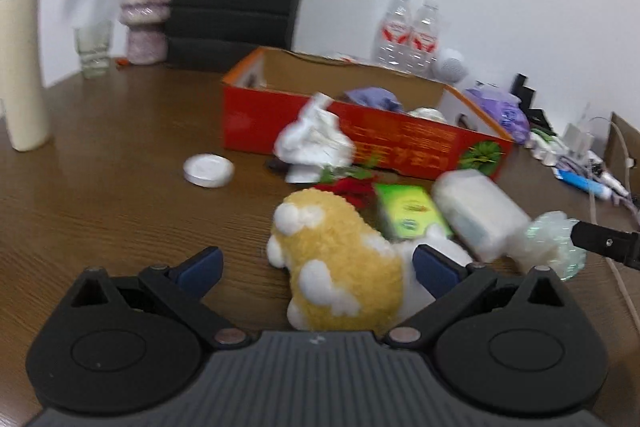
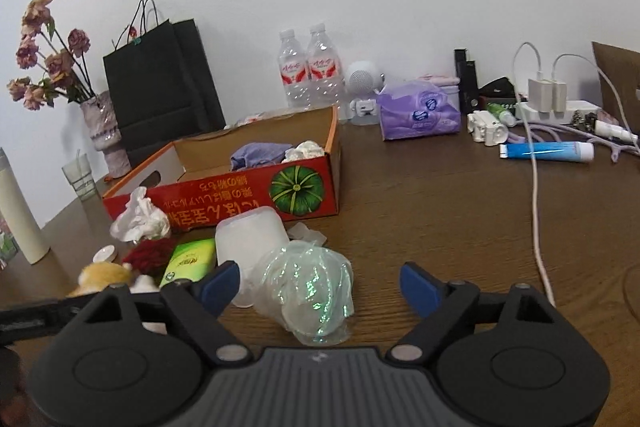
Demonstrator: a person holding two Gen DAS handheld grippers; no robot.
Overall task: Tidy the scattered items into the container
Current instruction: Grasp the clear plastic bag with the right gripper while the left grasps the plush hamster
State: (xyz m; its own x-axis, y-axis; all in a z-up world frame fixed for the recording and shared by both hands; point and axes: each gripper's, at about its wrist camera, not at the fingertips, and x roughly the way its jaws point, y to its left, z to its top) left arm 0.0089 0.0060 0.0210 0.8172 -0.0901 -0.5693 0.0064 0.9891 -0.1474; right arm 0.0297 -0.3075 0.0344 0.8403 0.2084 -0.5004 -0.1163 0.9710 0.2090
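Red cardboard box [image 2: 256,187] beyond both jaws already held purple cloth and tissue, while plush toy [image 1: 340,267] sat between wide left gripper [image 1: 316,263] jaws and iridescent wrap [image 2: 308,287] between wide right gripper [image 2: 320,285] jaws, ungripped; most clutter remained out.

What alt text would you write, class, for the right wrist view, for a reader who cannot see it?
The right gripper stands open around a crumpled clear plastic wrapper on a brown table. Behind it lie a white plastic jar and a red cardboard box already holding some items.
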